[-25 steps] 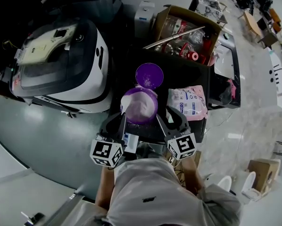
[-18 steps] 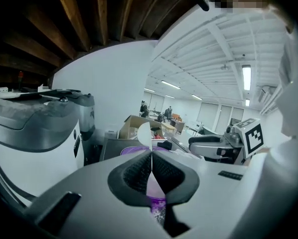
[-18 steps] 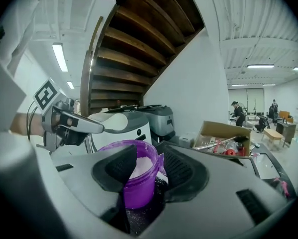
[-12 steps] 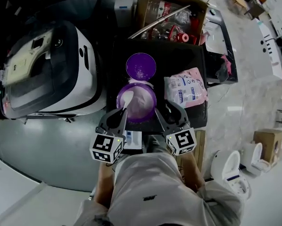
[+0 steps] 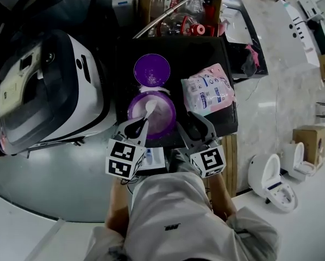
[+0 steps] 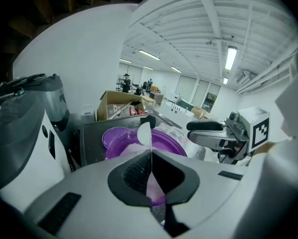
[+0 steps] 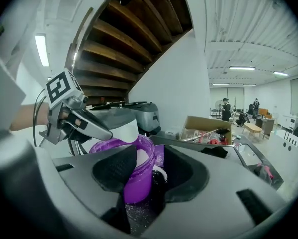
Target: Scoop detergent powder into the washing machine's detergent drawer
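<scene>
1. Standing at left, the washing machine adjoins the dark surface.
2. Purple powder tub sits on the surface, its wall clamped between the right gripper jaws.
3. White scoop reaches into the tub, its handle pinched in the left gripper jaws.

The left gripper has its two jaws pressed together on the thin handle of a white scoop, whose bowl stands up just above the jaw tips. Right behind the scoop is a purple tub with white detergent powder inside. A purple lid lies just beside the tub on a black tabletop. At the left stands a white and grey washing machine. Behind the tabletop is an open cardboard box. The right gripper reaches in from the right, near the tub.
</scene>
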The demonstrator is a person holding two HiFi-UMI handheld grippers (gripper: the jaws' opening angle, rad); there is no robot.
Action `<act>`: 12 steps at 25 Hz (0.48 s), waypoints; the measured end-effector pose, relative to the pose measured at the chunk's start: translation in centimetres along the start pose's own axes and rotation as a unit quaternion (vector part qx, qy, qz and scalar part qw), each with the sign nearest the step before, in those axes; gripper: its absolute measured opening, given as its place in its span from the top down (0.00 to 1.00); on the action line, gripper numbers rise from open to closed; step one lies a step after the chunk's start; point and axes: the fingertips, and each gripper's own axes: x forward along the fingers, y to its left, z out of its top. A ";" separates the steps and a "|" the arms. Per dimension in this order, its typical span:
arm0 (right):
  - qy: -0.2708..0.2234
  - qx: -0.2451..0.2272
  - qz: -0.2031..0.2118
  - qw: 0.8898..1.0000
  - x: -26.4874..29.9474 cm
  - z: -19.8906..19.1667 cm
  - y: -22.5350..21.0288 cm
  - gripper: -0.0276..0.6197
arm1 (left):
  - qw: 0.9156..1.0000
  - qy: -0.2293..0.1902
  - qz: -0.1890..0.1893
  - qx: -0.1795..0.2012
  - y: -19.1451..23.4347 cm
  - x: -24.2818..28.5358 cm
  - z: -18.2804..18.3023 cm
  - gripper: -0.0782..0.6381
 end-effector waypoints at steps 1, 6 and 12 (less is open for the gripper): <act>0.001 0.002 -0.003 1.000 -0.1 -0.1 -0.1 0.70 | 1.000 0.009 -0.004 0.003 -0.1 0.4 0.0 0.87; 0.001 0.009 -0.010 1.000 -0.3 -0.3 -0.8 0.70 | 0.998 0.053 -0.021 0.017 -0.7 1.9 -0.6 0.87; -0.002 0.015 -0.009 1.000 0.1 -0.4 -1.4 0.70 | 0.994 0.101 -0.030 0.028 -1.2 3.2 -1.3 0.87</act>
